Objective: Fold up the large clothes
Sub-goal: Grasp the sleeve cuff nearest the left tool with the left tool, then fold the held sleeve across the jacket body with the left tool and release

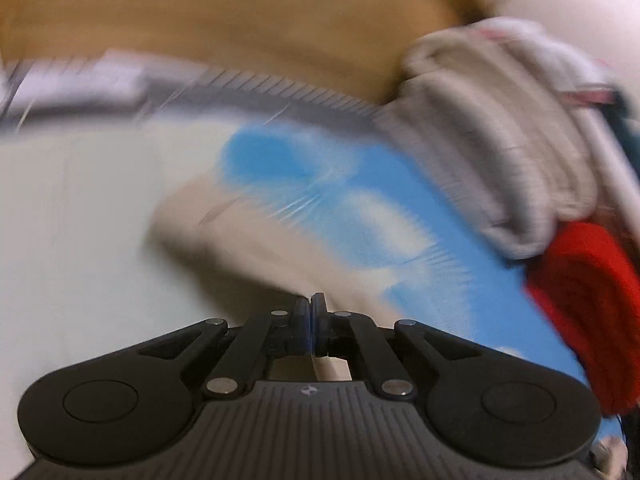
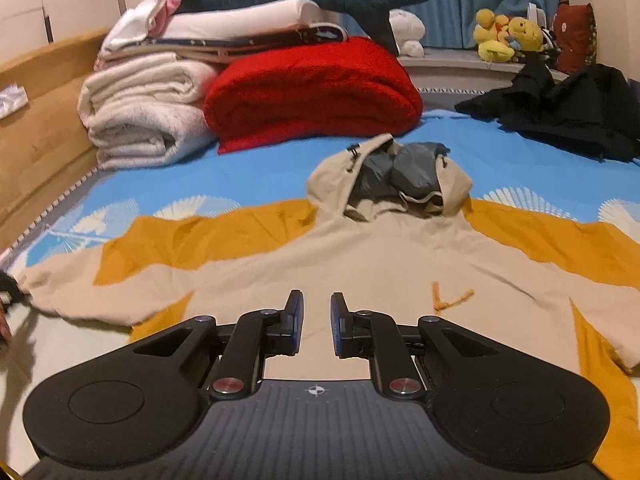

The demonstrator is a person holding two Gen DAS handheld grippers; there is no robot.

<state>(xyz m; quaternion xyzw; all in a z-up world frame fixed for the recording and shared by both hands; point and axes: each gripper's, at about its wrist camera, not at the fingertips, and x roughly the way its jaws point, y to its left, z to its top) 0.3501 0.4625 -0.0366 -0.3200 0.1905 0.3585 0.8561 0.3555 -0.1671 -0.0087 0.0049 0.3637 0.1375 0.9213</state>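
Note:
A beige and mustard-yellow hoodie (image 2: 360,256) lies spread flat on the blue bed sheet (image 2: 256,176), hood (image 2: 396,178) at the far end with grey lining showing, sleeves out to both sides. My right gripper (image 2: 317,320) is open and empty, hovering over the hoodie's lower body. In the blurred left wrist view my left gripper (image 1: 311,312) is shut, with the beige left sleeve (image 1: 248,240) right at its tips; a thin edge of fabric seems pinched between the pads.
Folded white blankets (image 2: 140,120) and a red blanket (image 2: 312,88) are stacked at the headboard side; they also show in the left wrist view (image 1: 500,140). A black garment (image 2: 560,108) lies far right. Plush toys (image 2: 504,34) sit on the sill. The wooden bed frame (image 2: 40,120) runs along the left.

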